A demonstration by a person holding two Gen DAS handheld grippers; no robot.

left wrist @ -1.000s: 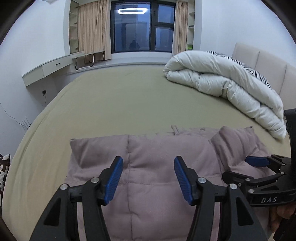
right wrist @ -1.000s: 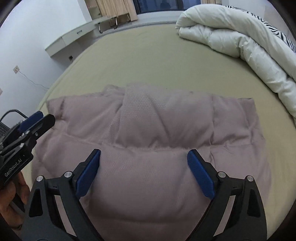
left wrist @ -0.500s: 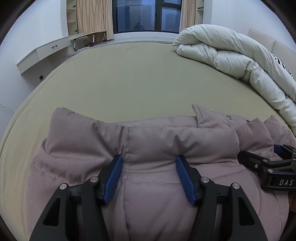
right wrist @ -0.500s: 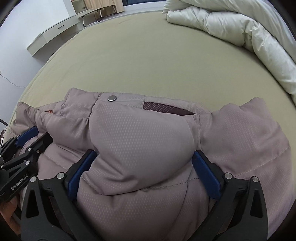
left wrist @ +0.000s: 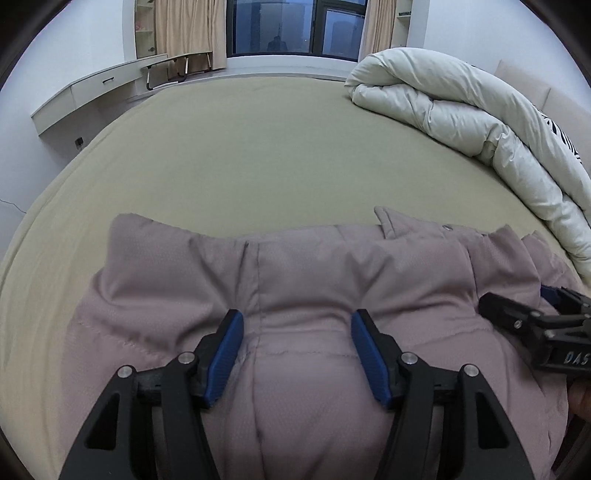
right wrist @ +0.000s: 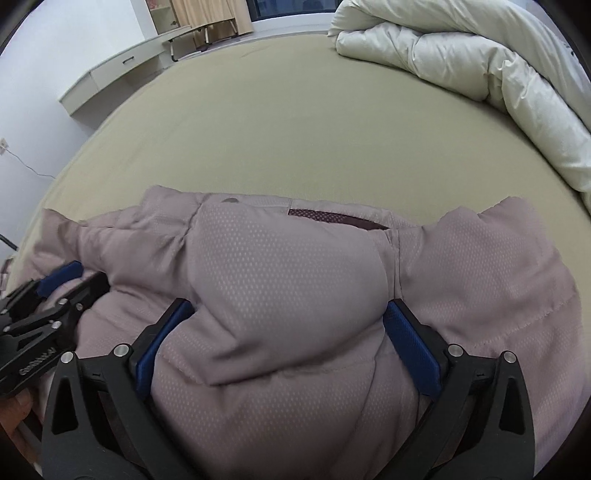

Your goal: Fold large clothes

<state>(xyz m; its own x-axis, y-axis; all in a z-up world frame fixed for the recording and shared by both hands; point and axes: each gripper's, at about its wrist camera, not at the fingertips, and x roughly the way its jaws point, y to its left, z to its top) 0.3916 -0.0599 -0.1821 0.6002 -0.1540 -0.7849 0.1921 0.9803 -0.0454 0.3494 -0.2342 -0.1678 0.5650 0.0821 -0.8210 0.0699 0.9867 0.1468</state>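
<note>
A mauve puffer jacket (left wrist: 303, 273) lies on the olive bed (left wrist: 258, 147), its near part bunched up. My left gripper (left wrist: 297, 325) has its jaws wide, with a puffy fold of the jacket bulging between the blue pads (left wrist: 227, 350). My right gripper (right wrist: 284, 314) also has its jaws wide, around a thick bulge of the jacket (right wrist: 288, 280). The right gripper shows at the right edge of the left wrist view (left wrist: 543, 325). The left gripper shows at the left edge of the right wrist view (right wrist: 55, 295).
A rolled white duvet (left wrist: 461, 110) lies along the bed's right side, also in the right wrist view (right wrist: 461, 55). A white desk shelf (left wrist: 92, 88) and a curtained window (left wrist: 295, 29) stand beyond the bed.
Both grippers have dropped and pushed forward into the jacket. Its near edge now bulges between the jaws, where before they hovered above the flat jacket.
</note>
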